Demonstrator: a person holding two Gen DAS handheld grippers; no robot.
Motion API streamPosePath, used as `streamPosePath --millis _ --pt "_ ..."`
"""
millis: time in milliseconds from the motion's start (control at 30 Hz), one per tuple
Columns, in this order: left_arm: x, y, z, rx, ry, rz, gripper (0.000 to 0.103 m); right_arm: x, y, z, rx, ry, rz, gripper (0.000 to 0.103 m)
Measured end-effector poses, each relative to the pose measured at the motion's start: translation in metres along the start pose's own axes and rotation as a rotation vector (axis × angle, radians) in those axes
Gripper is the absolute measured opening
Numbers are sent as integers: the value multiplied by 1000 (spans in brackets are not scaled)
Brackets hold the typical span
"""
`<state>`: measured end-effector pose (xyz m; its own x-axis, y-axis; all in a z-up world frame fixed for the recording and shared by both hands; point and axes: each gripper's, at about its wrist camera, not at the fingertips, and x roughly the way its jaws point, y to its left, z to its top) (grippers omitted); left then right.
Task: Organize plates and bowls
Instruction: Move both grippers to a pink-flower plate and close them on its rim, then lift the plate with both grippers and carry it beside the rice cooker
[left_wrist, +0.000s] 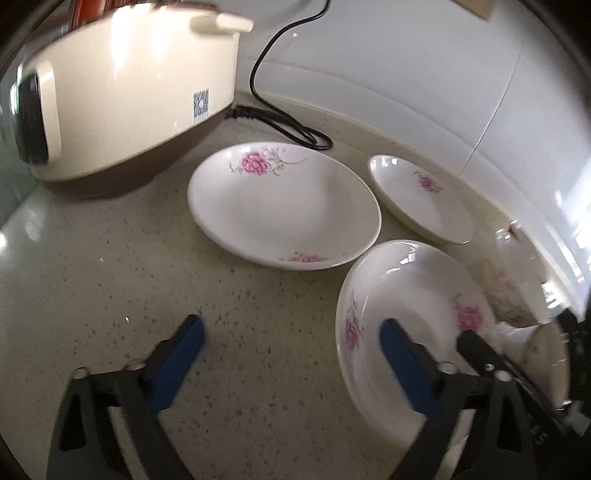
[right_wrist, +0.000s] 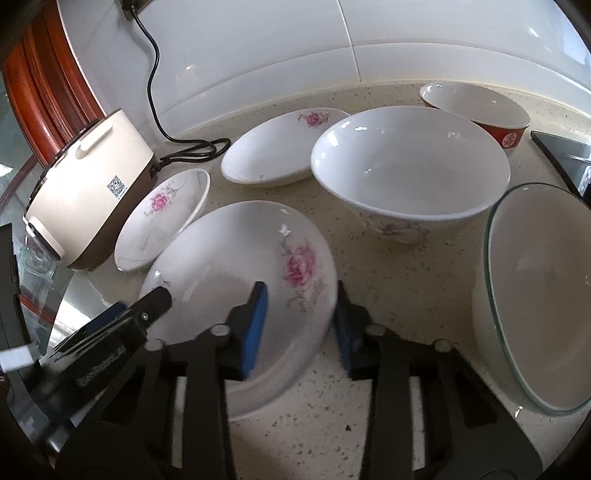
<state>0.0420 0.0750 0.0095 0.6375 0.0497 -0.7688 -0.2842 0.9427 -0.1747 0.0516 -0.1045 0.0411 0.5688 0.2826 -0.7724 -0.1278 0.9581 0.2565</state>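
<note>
Your right gripper (right_wrist: 299, 325) has its fingers clamped on the near rim of a floral plate (right_wrist: 236, 280), one blue pad inside the well and the other on the outside of the rim. That plate sits tilted at the front of the speckled table (right_wrist: 369, 424), its far edge close to a second floral plate (right_wrist: 162, 218) that lies beside the cream rice cooker (right_wrist: 85, 184). A third floral plate (right_wrist: 273, 147) lies further back near the tiled wall, with a large white bowl (right_wrist: 410, 166) to its right, a red bowl (right_wrist: 476, 107) behind that, and a glass-rimmed bowl (right_wrist: 532, 295) at the right edge.

Your left gripper (left_wrist: 291, 343) has its fingers well apart and holds nothing. One finger hovers over bare table, the other over the well of the held plate. From that side the largest floral plate sits in the middle of the table, with the smaller one behind it by the wall.

These plates look like glazed ceramic: stiff, fairly heavy for a one-edge pinch, slick under the pads, and likely to chip if knocked against another rim. Held at one edge, a plate will probably want to droop and swing, so keep the pads deep over the rim. The left fingers look placed to take the opposite rim for support. When stacking, I would lower each plate flat and centred onto the larger one rather than sliding glaze across glaze.
</note>
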Motion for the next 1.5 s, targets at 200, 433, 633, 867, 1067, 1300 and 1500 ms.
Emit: streamPosePath --millis 200,433,633,867,1067,1300,1500 --pt "-7 -5 -8 28 -24 -61 25 3 3 0 -13 10 25 19" --pt "-13 5 -13 -7 -27 -82 19 1 2 -3 -13 18 71 17" --pt "-20 17 -20 -40 -31 -92 17 -2 10 -7 -32 17 122 14" --pt "-34 42 -28 -79 -55 -99 14 -3 32 -13 -92 8 179 14" --pt "-54 67 -33 -82 -120 -66 13 -6 58 -22 -160 3 253 14" --pt "-72 80 -40 -42 -148 -57 4 -4 72 -29 -183 36 284 11" --pt "-72 110 -40 -127 -125 -66 6 -3 74 -31 -199 49 309 10"
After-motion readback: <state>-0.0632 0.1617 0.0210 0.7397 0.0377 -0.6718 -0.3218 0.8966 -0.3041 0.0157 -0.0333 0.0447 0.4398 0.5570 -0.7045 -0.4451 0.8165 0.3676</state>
